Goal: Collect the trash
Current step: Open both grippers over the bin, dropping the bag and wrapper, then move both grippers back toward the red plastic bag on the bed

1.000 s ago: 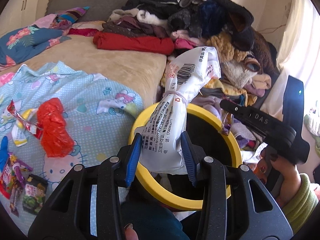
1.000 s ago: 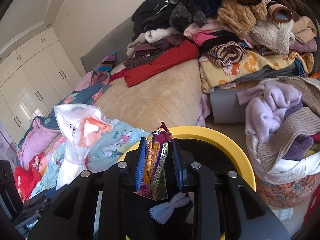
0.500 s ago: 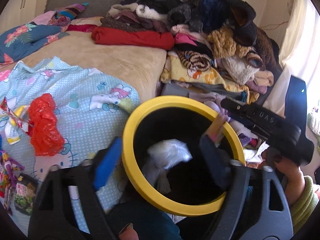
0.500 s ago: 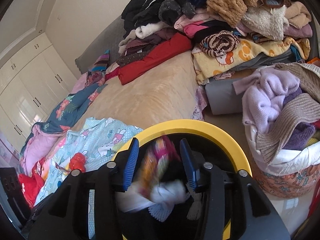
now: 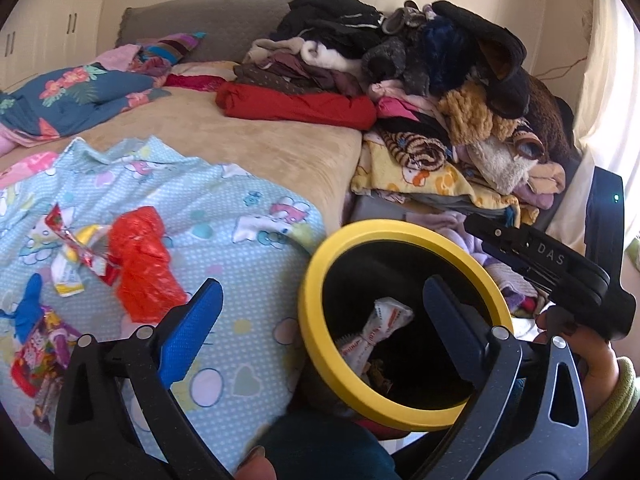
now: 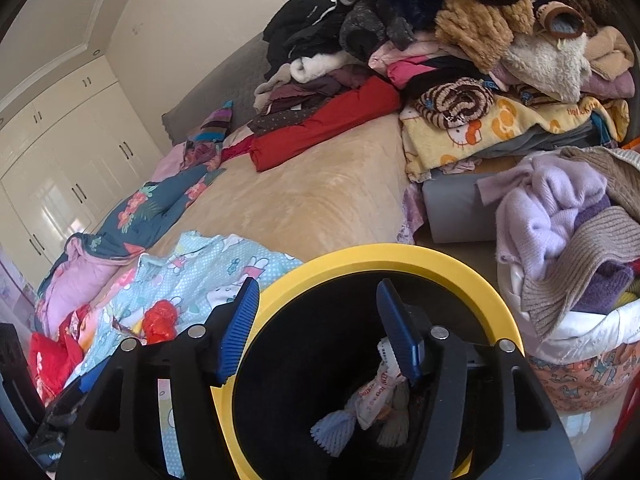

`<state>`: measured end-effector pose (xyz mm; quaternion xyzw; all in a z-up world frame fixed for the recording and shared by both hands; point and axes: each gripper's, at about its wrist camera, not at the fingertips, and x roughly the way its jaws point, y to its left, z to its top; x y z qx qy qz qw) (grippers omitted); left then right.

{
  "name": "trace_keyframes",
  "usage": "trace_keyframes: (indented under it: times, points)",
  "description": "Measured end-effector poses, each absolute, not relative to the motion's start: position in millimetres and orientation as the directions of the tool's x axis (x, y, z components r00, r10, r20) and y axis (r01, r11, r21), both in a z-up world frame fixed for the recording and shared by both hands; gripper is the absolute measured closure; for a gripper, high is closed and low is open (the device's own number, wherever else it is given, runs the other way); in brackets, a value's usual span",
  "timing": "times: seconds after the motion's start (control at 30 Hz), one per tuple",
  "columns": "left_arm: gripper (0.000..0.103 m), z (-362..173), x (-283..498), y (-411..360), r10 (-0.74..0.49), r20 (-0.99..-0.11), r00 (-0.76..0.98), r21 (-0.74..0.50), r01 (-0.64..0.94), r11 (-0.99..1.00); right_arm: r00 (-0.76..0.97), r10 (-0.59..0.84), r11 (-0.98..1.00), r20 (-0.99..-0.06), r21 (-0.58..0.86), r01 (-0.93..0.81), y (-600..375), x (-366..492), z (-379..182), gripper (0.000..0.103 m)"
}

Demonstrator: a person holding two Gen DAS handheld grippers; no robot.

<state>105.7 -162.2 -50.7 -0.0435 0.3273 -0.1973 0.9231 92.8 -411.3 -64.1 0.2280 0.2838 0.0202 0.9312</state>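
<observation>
A black bin with a yellow rim (image 5: 320, 280) (image 6: 400, 256) stands beside the bed. A white printed wrapper (image 5: 376, 332) (image 6: 380, 396) lies inside it with other scraps. My left gripper (image 5: 320, 320) is open and empty, its jaws straddling the bin's near rim. My right gripper (image 6: 318, 328) is open and empty above the bin's mouth; its body shows in the left wrist view (image 5: 552, 264). On the blue cartoon sheet (image 5: 224, 216) lie a red plastic bag (image 5: 144, 264), a red-and-yellow wrapper (image 5: 76, 252) and colourful snack packets (image 5: 36, 356).
A tall pile of clothes (image 5: 420, 80) (image 6: 460, 40) covers the far side of the tan bed (image 5: 240, 140). A basket of knitwear (image 6: 572, 248) stands right of the bin. White wardrobes (image 6: 60, 160) line the far wall. A curtain (image 5: 608, 80) hangs at the right.
Both grippers opened. The white wrapper dropped from my left gripper into the bin, and the colourful packet dropped from my right gripper into it. The left gripper shifted slightly left.
</observation>
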Motion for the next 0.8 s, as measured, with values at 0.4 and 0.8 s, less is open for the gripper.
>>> trace_keyframes:
  times: [0.4,0.8]
  points:
    - [0.011,-40.8,107.8,-128.9,-0.345,-0.555,0.757,-0.23,0.259,0.938,0.856,0.188,0.929,-0.482,0.37,0.005,-376.1,88.4,-49.4,0.039]
    - [0.011,-28.3,109.1,-94.4,-0.276,-0.512,0.814,-0.227,0.182,0.957,0.892,0.205,0.959,-0.402,0.265,-0.101,-338.4,75.7,-30.1,0.031]
